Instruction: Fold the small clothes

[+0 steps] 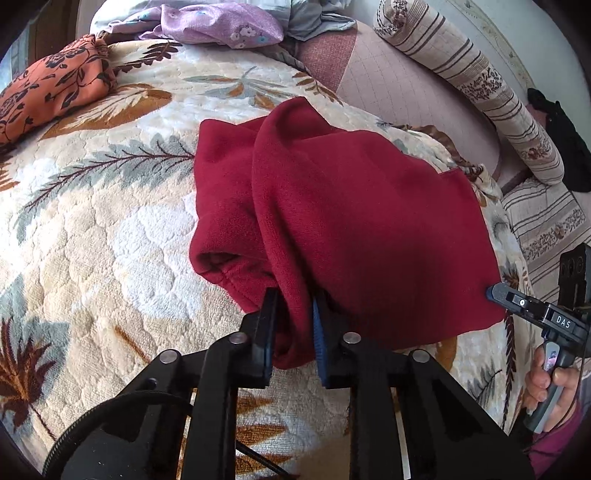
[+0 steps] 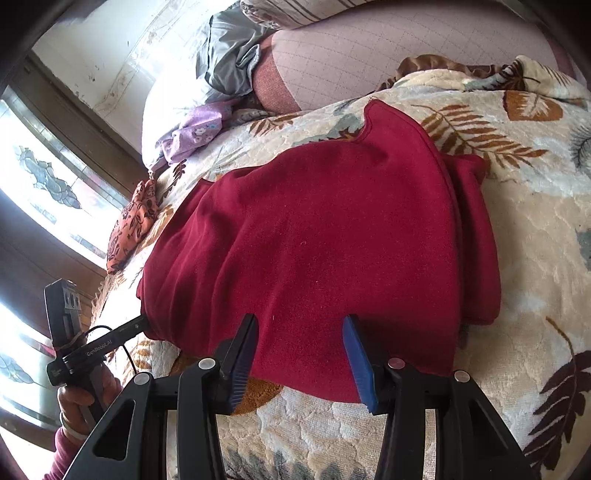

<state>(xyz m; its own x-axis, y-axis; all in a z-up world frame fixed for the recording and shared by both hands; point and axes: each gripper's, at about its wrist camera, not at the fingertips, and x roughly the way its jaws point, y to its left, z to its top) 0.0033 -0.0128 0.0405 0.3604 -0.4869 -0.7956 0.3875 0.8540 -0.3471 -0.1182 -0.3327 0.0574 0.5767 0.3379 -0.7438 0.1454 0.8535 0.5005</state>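
A dark red fleece garment lies folded on a cream leaf-patterned blanket. My left gripper is shut on a bunched fold at the garment's near edge, with red cloth pinched between its black and blue pads. In the right wrist view the same garment spreads flat. My right gripper stands open over its near hem, its fingers wide apart and the cloth lying flat between them. The right gripper's tip shows at the garment's right edge. The left gripper meets the garment's left corner.
An orange floral cloth and a purple floral cloth lie at the blanket's far side. A striped bolster and a black item sit far right. A window is on the left of the right wrist view.
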